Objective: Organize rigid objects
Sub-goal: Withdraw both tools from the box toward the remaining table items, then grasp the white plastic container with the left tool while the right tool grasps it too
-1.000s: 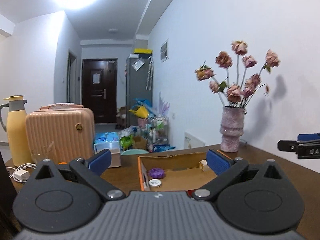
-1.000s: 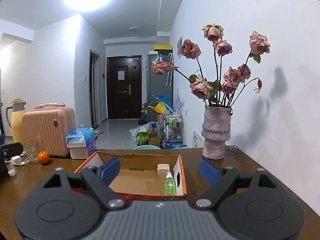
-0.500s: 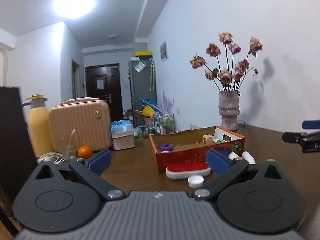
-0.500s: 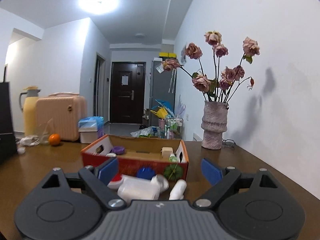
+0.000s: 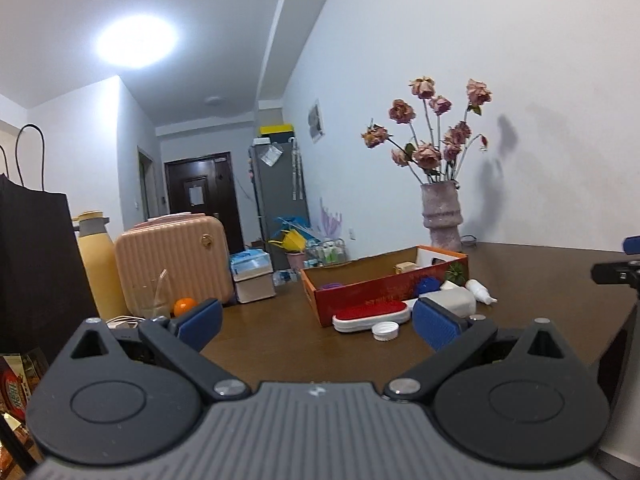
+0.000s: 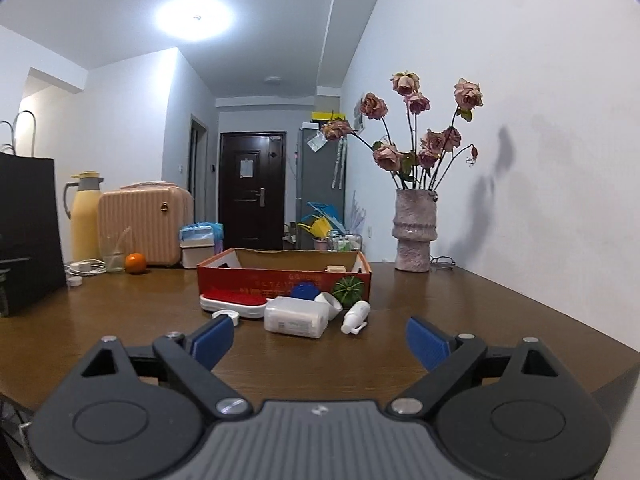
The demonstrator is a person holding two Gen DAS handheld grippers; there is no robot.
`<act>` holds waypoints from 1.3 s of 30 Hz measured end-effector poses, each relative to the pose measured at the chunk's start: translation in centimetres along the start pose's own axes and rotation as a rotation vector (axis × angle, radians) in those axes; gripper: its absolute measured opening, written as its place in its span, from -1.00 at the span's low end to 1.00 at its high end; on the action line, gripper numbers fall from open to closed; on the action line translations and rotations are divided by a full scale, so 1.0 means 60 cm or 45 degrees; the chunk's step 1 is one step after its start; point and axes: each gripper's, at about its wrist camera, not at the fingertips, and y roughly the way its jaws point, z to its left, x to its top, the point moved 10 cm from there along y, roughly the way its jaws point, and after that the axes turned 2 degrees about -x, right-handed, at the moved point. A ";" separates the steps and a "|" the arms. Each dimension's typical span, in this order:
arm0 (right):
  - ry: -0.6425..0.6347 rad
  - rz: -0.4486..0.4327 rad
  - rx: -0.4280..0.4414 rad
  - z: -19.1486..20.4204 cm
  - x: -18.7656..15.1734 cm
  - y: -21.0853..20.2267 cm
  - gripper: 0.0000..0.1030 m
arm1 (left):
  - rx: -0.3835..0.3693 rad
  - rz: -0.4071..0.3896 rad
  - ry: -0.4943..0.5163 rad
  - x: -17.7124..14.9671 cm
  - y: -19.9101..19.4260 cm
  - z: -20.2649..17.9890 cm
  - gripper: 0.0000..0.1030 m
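— So, where do we stand with the red cardboard box?

— We see it on the brown table, open at the top, its long side running left to right in our right wrist view. Everything loose lies just in front of that box.

— Which pieces, and how do they lie?

— Left of the box's front middle we have a red-topped white brush, lying flat with its long axis along the box wall. A white cap sits just in front of the brush. Toward the middle lies a white rectangular bottle on its side, long axis roughly parallel to the box front. A small white spray bottle lies to its right, its nozzle end pointing toward us and its base toward the box. A blue round lid and a green striped pumpkin-like piece rest against the box front. Inside the box, a small beige block shows above the rim.

— And our grippers?

— Our right gripper hangs short of the bottles with its blue pads spread wide, nothing between them. Our left gripper is likewise spread wide and empty, looking at the box from its left corner.

— Anything behind the box?

— A pink vase with dried roses stands beyond its right end; an orange and a pink suitcase are well off beyond its left end.
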 end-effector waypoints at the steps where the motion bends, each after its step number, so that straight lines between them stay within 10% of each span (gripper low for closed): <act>1: -0.005 -0.003 0.013 0.004 0.001 -0.001 0.81 | -0.001 0.005 -0.007 -0.002 0.003 -0.001 1.00; 14: 0.031 0.106 0.038 -0.003 -0.029 0.090 0.73 | -0.101 0.219 -0.101 -0.050 0.115 -0.027 0.99; 30: 0.292 0.425 0.230 -0.040 -0.013 0.410 -0.13 | -0.464 0.586 -0.420 -0.064 0.501 -0.169 -0.24; 39: 0.606 0.546 0.326 -0.055 -0.057 0.520 -0.39 | -0.584 0.662 -0.552 -0.095 0.573 -0.220 -0.26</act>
